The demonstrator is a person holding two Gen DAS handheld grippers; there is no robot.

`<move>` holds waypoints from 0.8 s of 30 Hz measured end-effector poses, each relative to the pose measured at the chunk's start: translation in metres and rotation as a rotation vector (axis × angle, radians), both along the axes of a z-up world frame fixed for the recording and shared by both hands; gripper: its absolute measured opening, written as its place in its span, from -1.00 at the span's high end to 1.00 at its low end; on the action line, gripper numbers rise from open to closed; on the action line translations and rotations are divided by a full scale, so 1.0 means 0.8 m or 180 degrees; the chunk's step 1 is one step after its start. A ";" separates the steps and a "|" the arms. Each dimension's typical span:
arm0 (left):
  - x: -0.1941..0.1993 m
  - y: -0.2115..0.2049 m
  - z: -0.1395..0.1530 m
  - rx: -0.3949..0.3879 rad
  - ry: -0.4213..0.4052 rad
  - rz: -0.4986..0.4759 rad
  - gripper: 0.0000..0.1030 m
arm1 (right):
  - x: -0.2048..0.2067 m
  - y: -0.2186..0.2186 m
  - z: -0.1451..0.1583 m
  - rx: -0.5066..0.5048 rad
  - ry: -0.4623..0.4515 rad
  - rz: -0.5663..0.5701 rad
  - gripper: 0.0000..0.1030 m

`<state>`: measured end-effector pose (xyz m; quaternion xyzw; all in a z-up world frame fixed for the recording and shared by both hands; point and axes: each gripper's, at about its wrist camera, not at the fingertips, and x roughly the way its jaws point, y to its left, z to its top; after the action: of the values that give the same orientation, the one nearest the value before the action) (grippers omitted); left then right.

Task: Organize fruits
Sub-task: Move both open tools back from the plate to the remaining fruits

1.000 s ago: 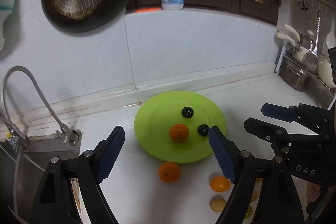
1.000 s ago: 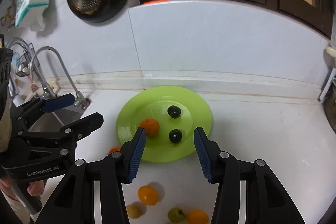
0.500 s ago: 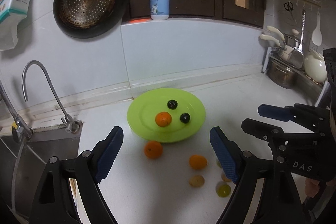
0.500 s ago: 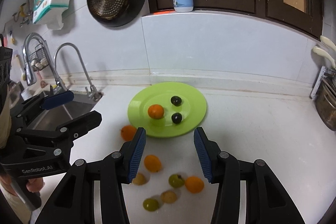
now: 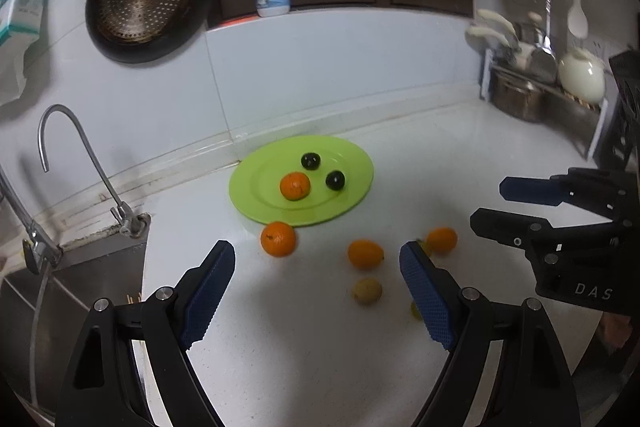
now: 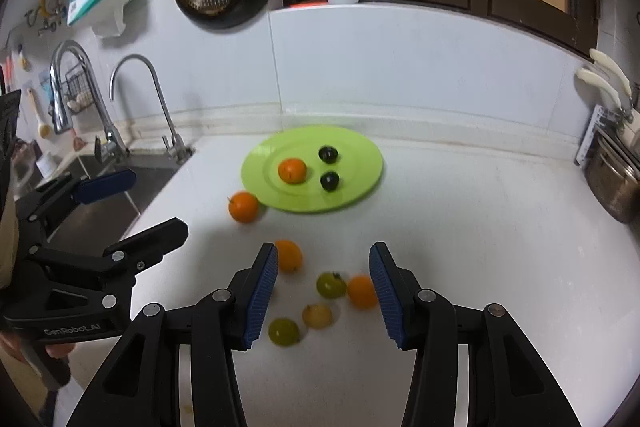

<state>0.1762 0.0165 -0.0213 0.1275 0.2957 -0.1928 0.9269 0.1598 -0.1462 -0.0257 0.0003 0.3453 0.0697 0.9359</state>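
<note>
A round lime-green plastic plate (image 6: pixel 362 187) on the white counter (image 6: pixel 460 247) holds one small orange mandarin (image 6: pixel 292 170) and two dark plums (image 6: pixel 329 181). More round fruits lie loose at its 6 o'clock, one orange mandarin (image 6: pixel 243 206) just off the rim at 7. Both the left gripper (image 5: pixel 316 291) and right gripper (image 6: pixel 322 297) hover spread wide and empty. A careless pinch could squirt a fruit rolling toward the steel sink (image 6: pixel 100 199) at 9 o'clock.

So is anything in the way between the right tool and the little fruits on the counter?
Nothing visible. The right tool hangs open above the green tomato and small orange fruit, with only bare counter around them. The plate lies farther back.
</note>
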 end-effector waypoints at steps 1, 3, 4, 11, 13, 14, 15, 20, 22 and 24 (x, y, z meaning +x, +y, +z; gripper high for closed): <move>-0.001 0.000 -0.002 0.0024 -0.0005 -0.0035 -0.64 | -0.003 0.001 -0.005 -0.0007 0.0028 -0.0013 0.06; -0.004 0.000 -0.008 0.0082 -0.0035 -0.0111 -0.64 | -0.009 0.005 -0.012 -0.0020 0.0064 -0.0029 0.06; -0.006 0.001 -0.011 0.0113 -0.0058 -0.0160 -0.64 | -0.013 0.008 -0.017 -0.0035 0.0092 -0.0025 0.06; -0.008 -0.001 -0.029 0.0329 -0.0175 -0.0585 -0.64 | -0.028 0.023 -0.043 -0.0049 0.0187 -0.0091 0.06; -0.003 -0.001 -0.037 0.0370 -0.0143 -0.0729 -0.64 | -0.029 0.027 -0.051 -0.0041 0.0233 -0.0090 0.06; -0.001 -0.002 -0.040 0.0390 -0.0125 -0.0783 -0.63 | -0.029 0.029 -0.054 -0.0055 0.0242 -0.0100 0.06; 0.002 -0.003 -0.046 0.0420 -0.0088 -0.0854 -0.62 | -0.029 0.032 -0.058 -0.0078 0.0252 -0.0109 0.06; 0.018 -0.007 -0.066 0.0506 0.0086 -0.1096 -0.46 | -0.024 0.041 -0.075 -0.0079 0.0361 -0.0128 0.06; 0.023 -0.009 -0.073 0.0529 0.0131 -0.1206 -0.42 | -0.021 0.044 -0.082 -0.0052 0.0402 -0.0132 0.06; 0.027 -0.011 -0.080 0.0548 0.0165 -0.1300 -0.38 | -0.019 0.047 -0.089 -0.0045 0.0440 -0.0137 0.06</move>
<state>0.1982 0.0074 -0.0850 0.2585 0.3028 -0.3538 0.8464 0.1446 -0.1087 -0.0965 0.0058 0.4095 0.0469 0.9111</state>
